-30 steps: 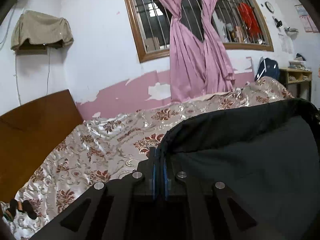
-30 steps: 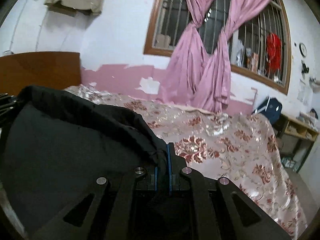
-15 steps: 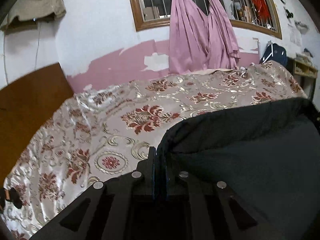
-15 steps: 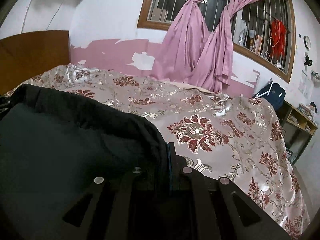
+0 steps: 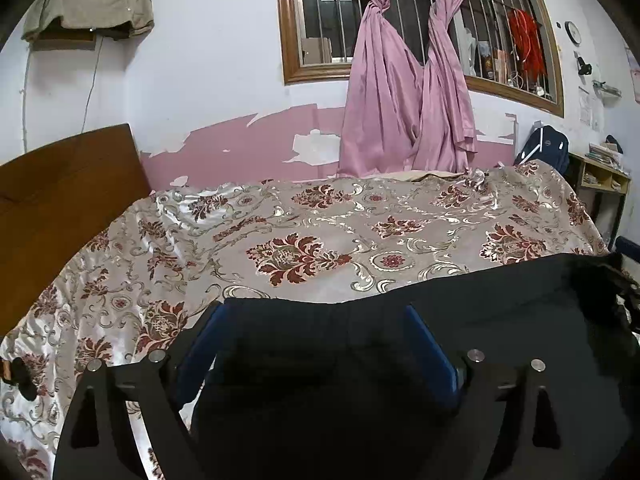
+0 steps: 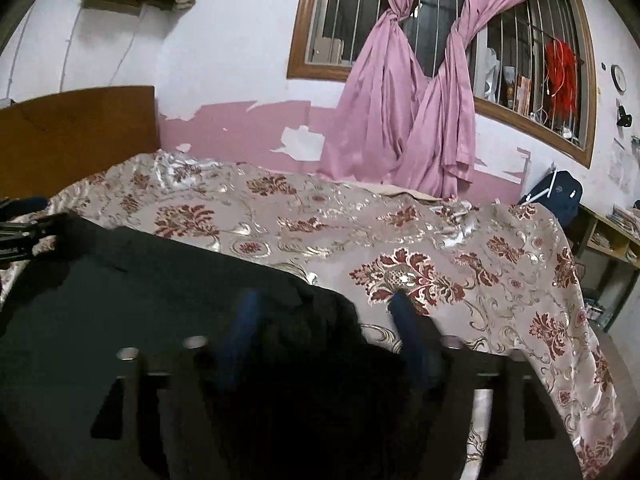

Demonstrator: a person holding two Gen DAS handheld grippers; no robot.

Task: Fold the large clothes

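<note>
While dark garment point(image 5: 500, 320) lies flat on floral bedspread point(image 5: 320, 232), left gripper point(image 5: 316, 344) hovers over its near edge, fingers spread wide, gripping nothing. Right gripper point(image 6: 324, 320) likewise parted (view blurred), one finger over cloth, other over bedspread. Pink curtains point(image 6: 408, 100) hang behind.

The black garment point(image 5: 500, 360) runs off the bottom and right edges of the left view, hiding the bed point(image 5: 320, 240) beneath. In the right view the right claw point(image 6: 324, 312) is motion-blurred, its fingers smeared. Window-ledge items point(image 6: 516, 88) are too small to identify.
</note>
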